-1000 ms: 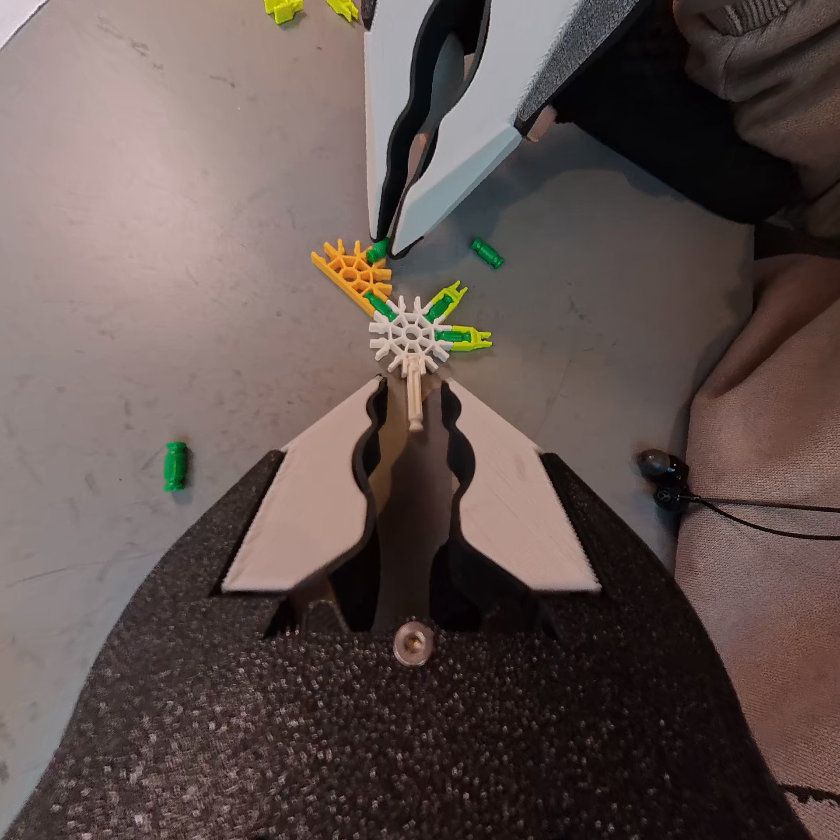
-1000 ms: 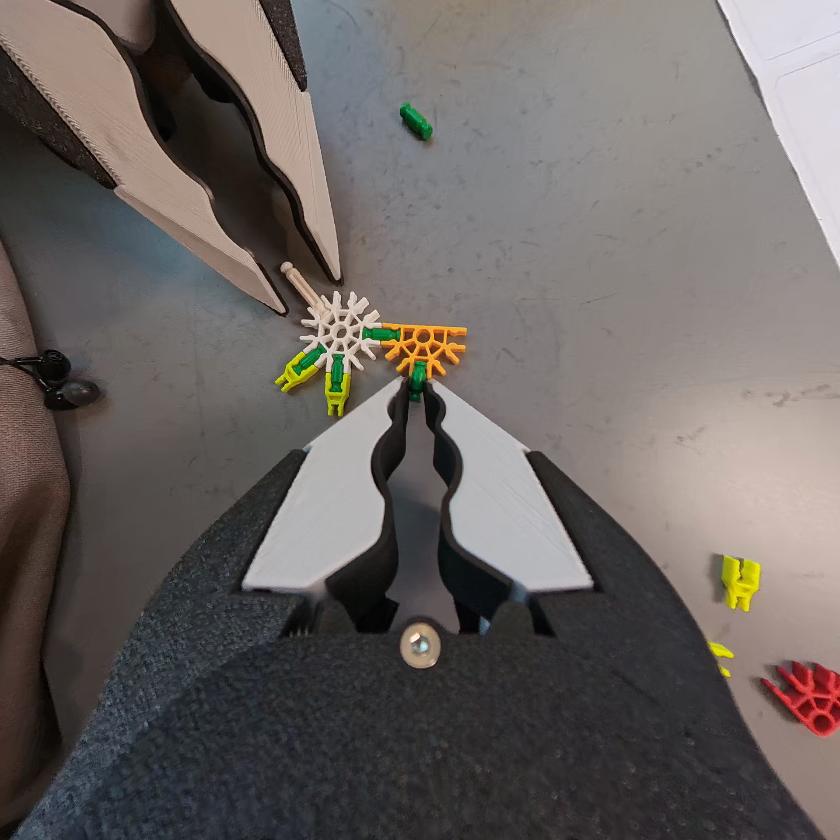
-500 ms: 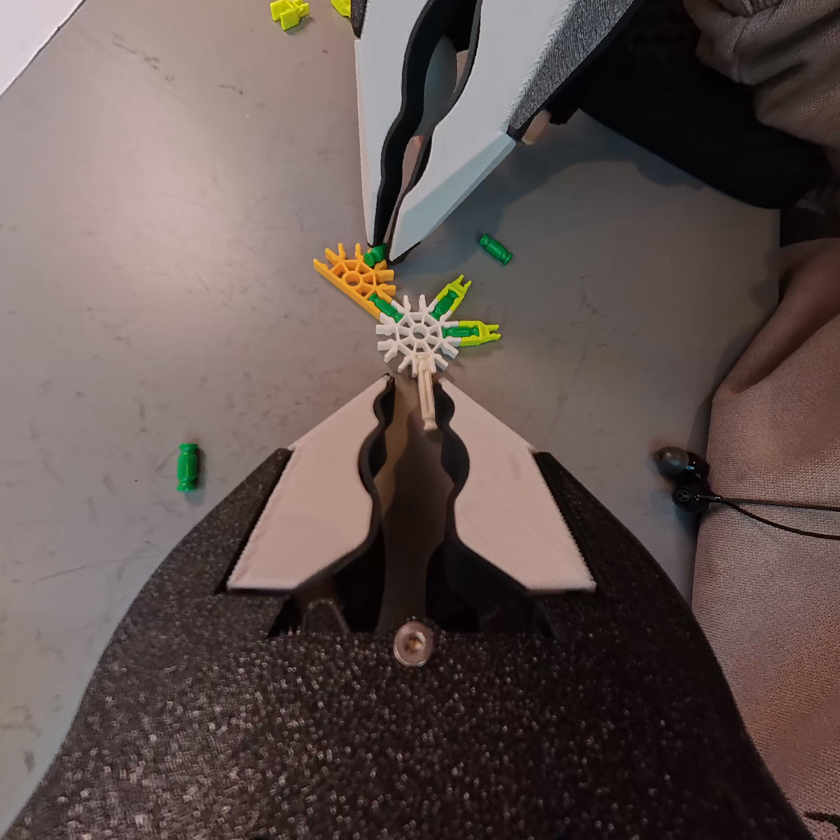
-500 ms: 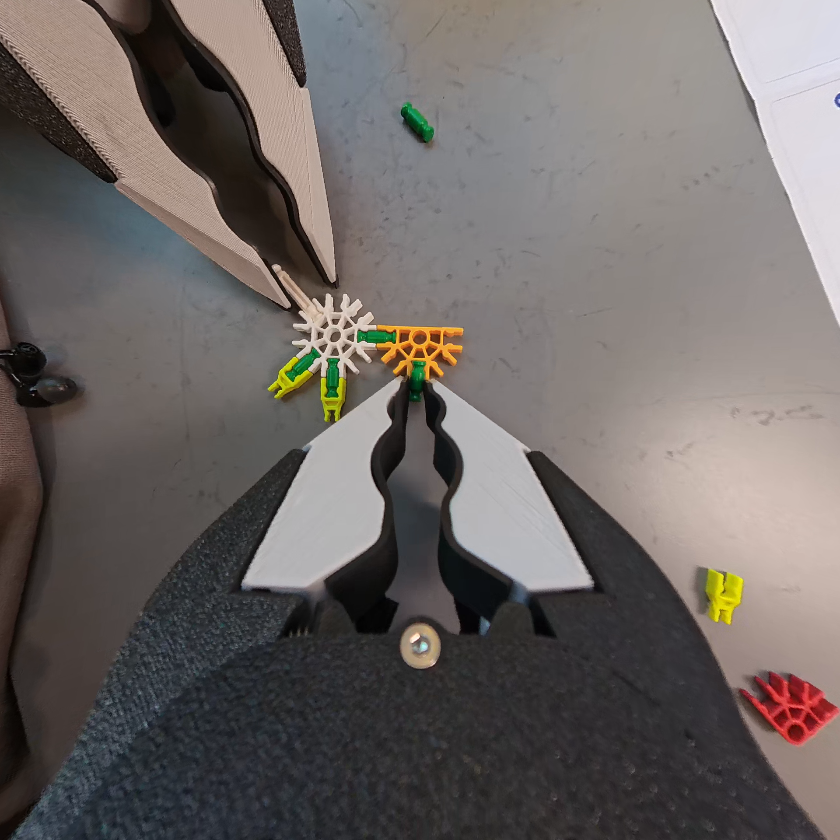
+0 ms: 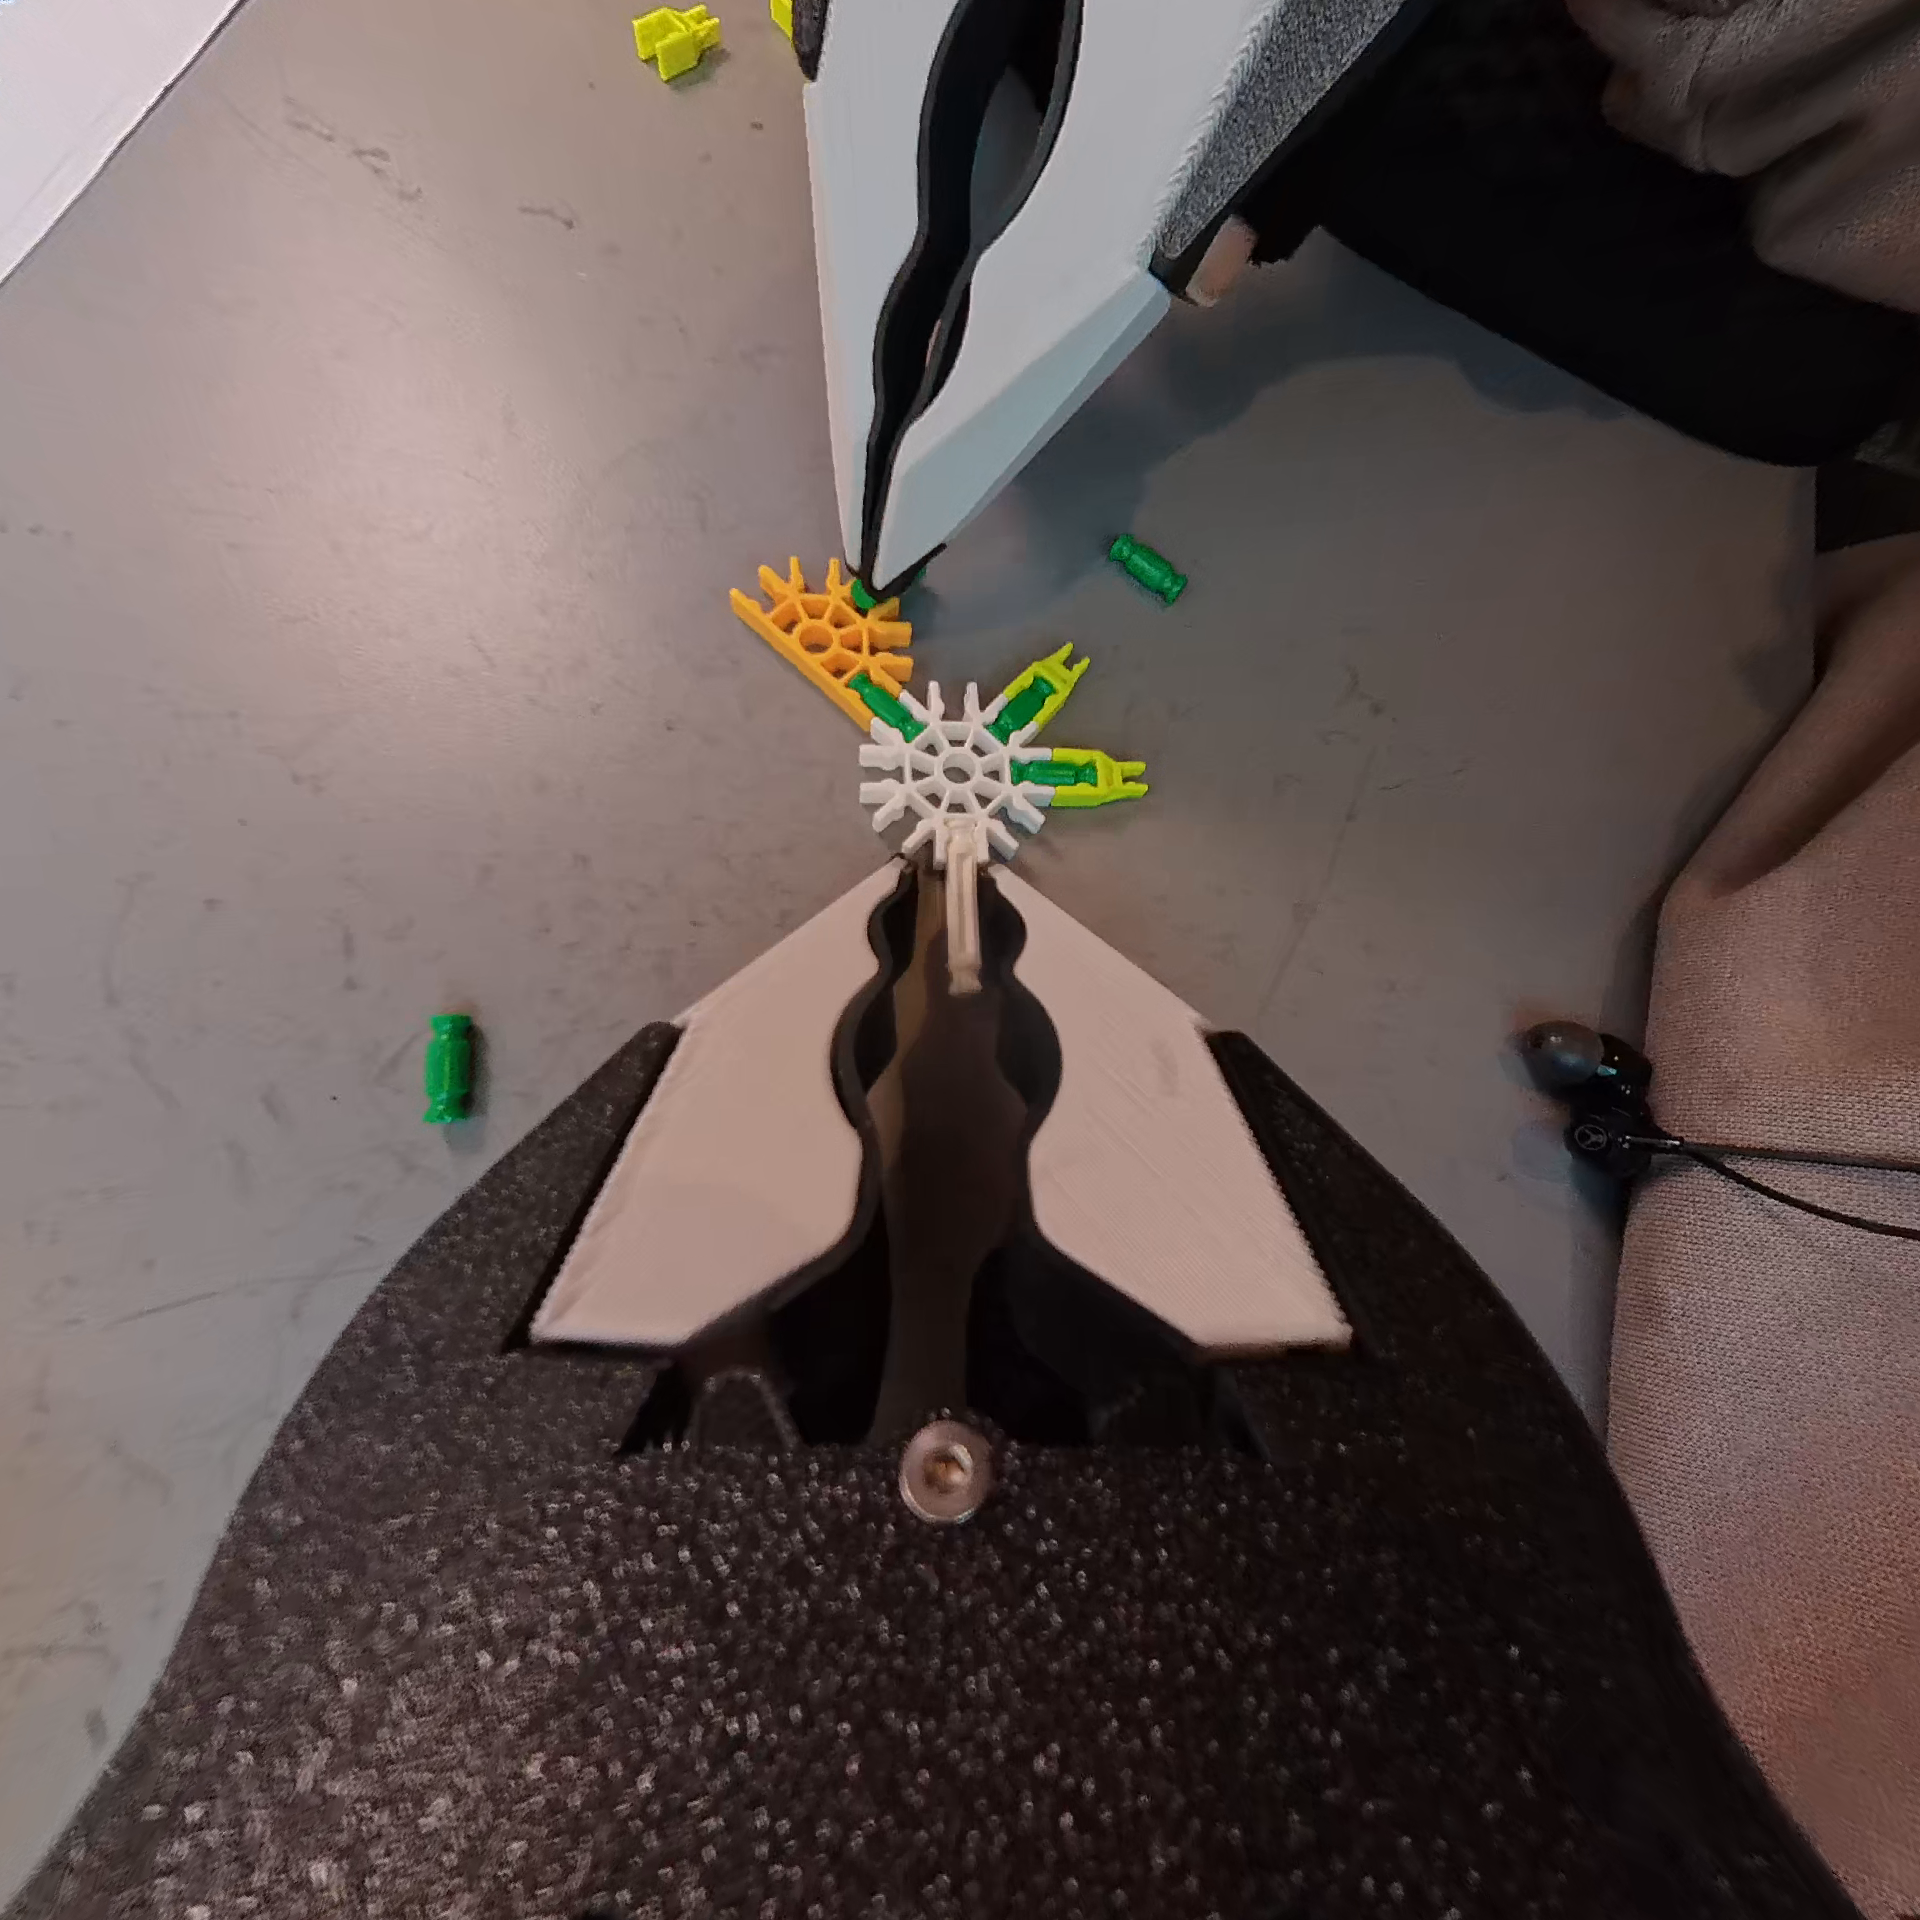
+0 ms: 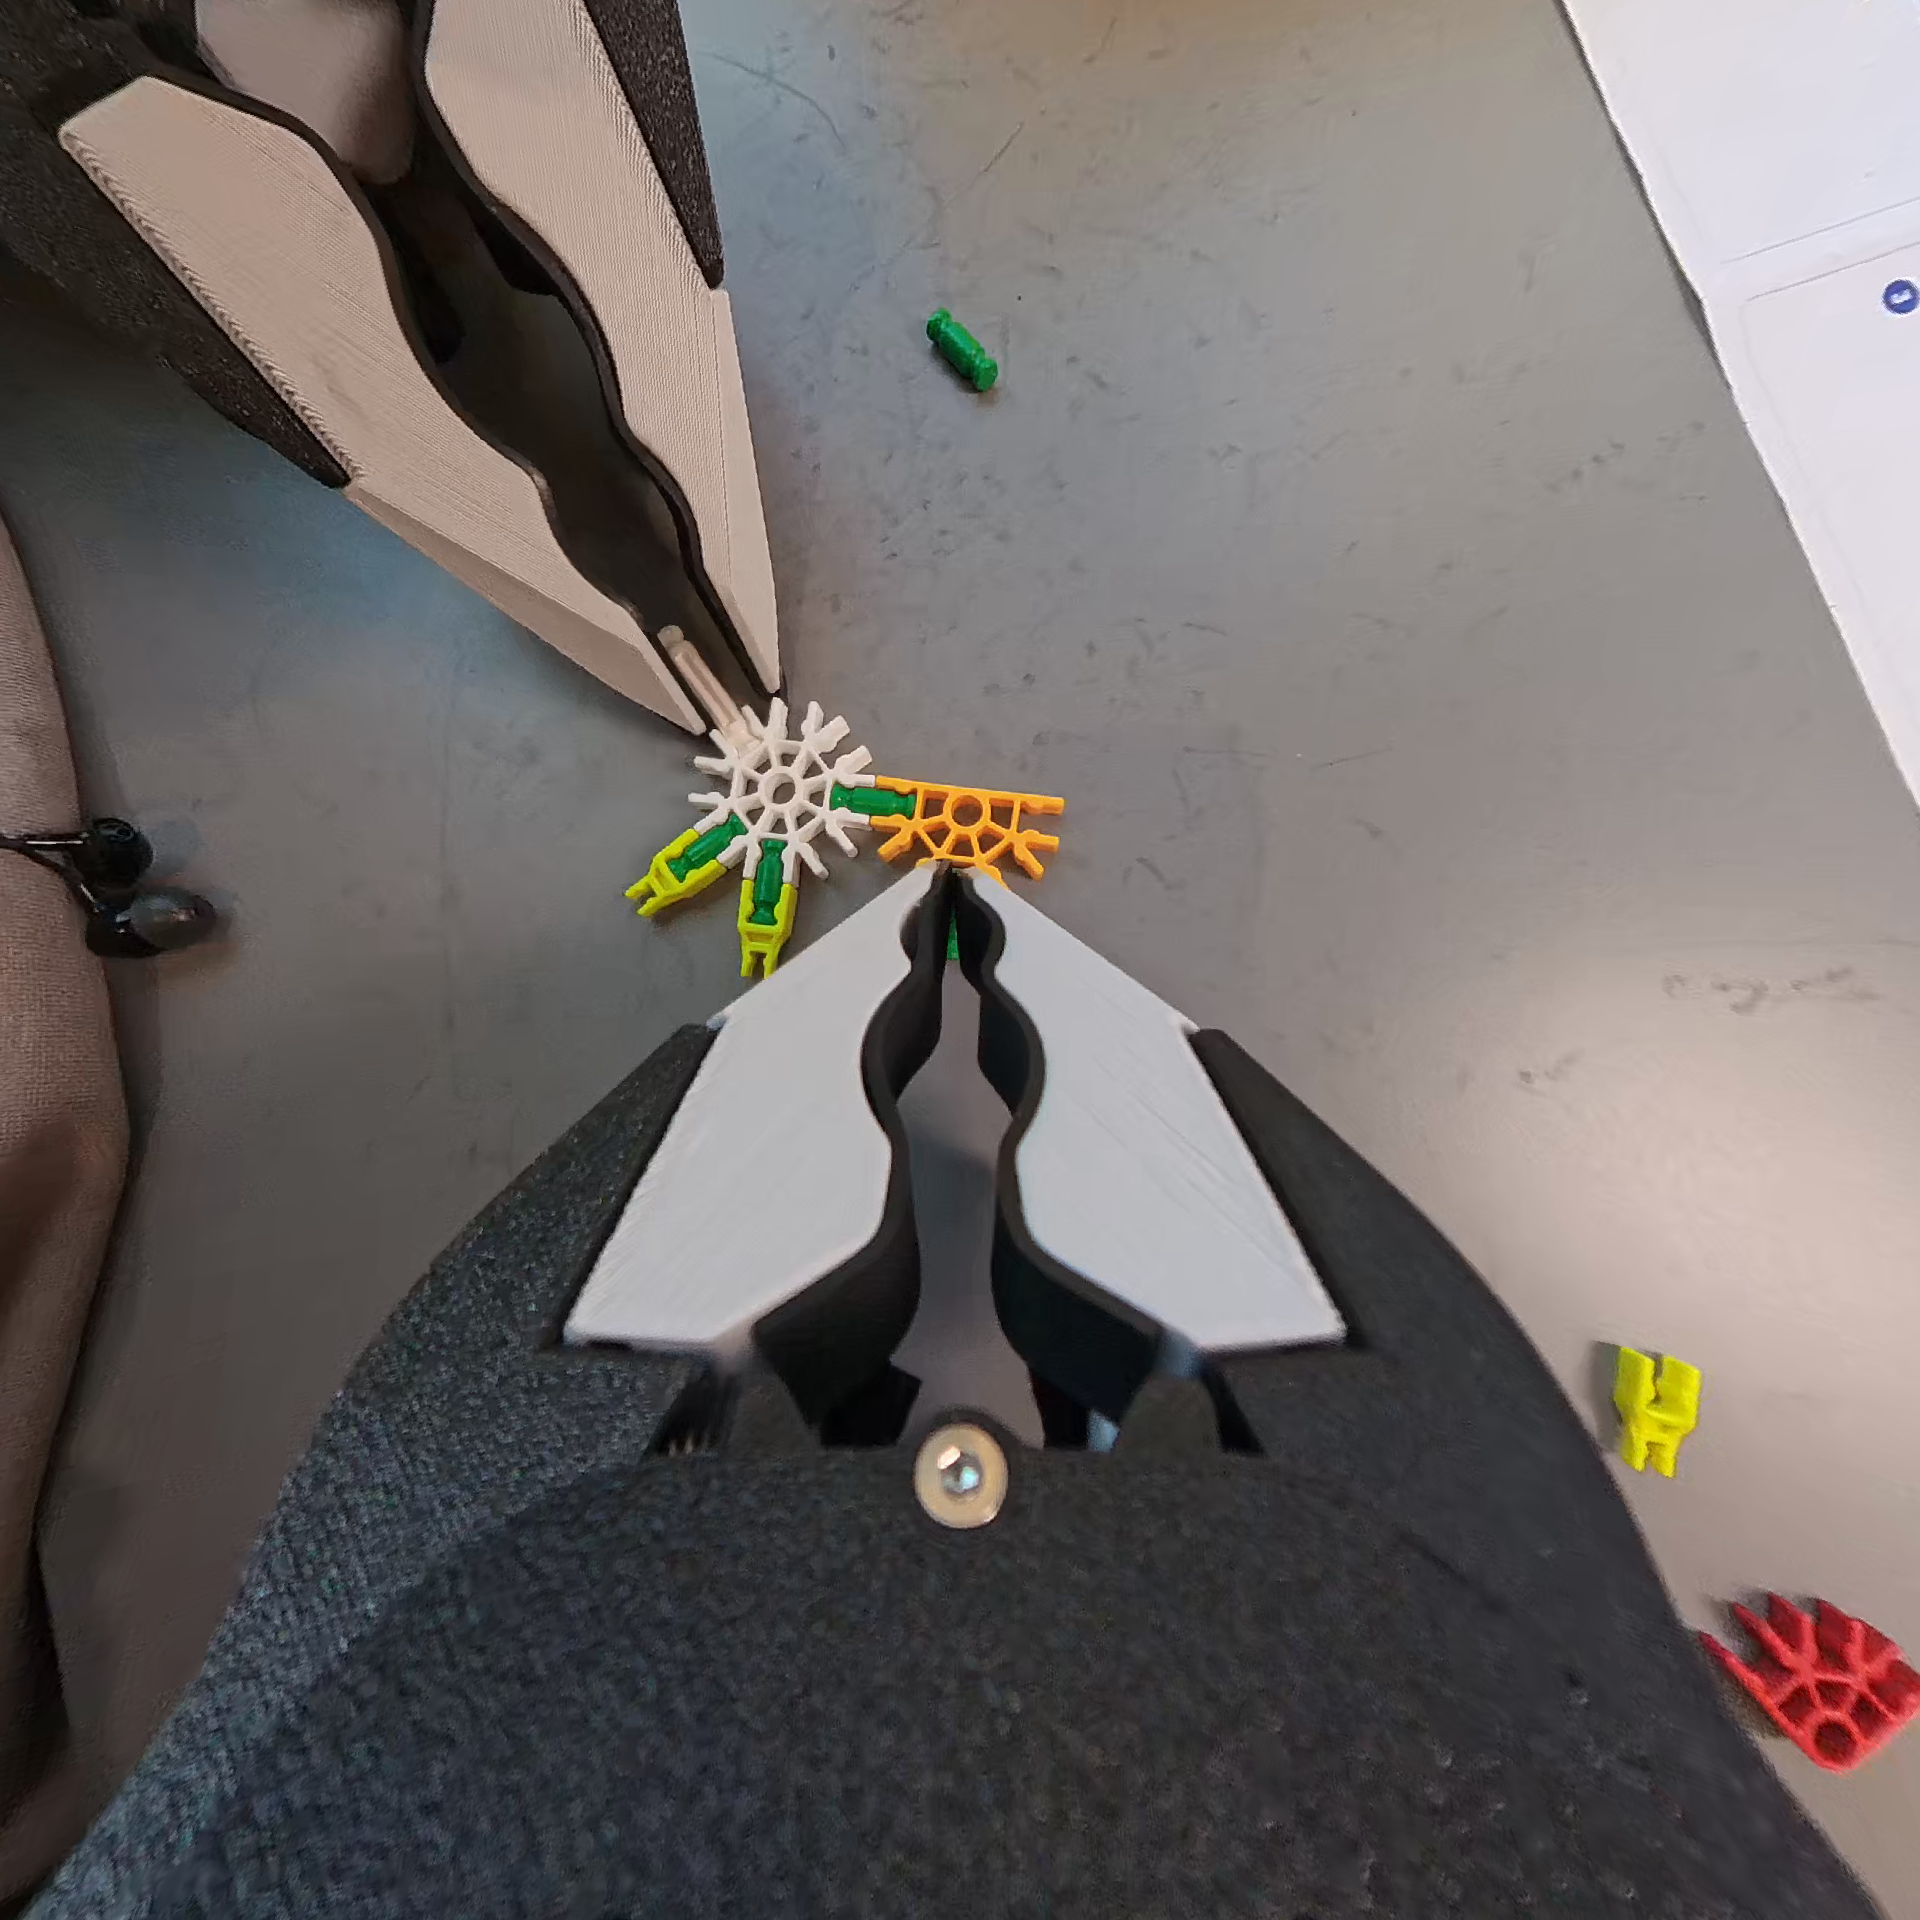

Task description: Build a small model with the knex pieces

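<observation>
left gripper point(image 5: 951, 883) jaws narrowly flanked the white rod point(image 5: 961, 914), grip unclear; right gripper point(image 6: 948, 883) pinched the green peg point(image 6: 951, 940), steadying the toy.

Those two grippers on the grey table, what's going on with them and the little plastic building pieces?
A person works two handheld grippers on one small flat model. The left gripper has its fingers around the cream rod that sticks out of the white wheel. The right gripper is shut on a green peg in the orange fan piece. Spare pegs and clips lie loose on the table.
</observation>
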